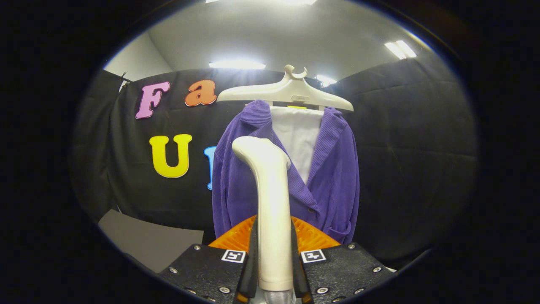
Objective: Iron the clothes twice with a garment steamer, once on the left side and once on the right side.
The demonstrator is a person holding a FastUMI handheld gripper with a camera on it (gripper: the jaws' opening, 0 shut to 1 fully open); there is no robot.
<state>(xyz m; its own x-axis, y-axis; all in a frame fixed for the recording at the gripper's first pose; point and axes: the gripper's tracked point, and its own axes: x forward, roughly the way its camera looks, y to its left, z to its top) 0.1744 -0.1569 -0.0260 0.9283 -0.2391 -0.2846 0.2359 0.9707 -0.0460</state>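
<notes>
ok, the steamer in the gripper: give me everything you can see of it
The steamer is a smooth, glossy, cream-white wand, plastic by the look. It stands upright between the gripper fingers, which press on its lower shaft from both sides. The top bends into a rounded head pointing left, in front of the purple jacket on its hanger. Whether the head touches the cloth cannot be told. No steam shows.

Carrier: pale plastic hanger (pixel 291 90), far centre, up against the booth wall. On it hangs a purple ribbed jacket (pixel 333 169), front open, with a white garment (pixel 297 135) showing between the lapels. Near left, low: flat grey surface (pixel 147 242), possibly a board or table top, hard to tell; nothing seen on it. Gripper (pixel 274 270): both fingers press the handle of the upright garment steamer (pixel 272 202).
</notes>
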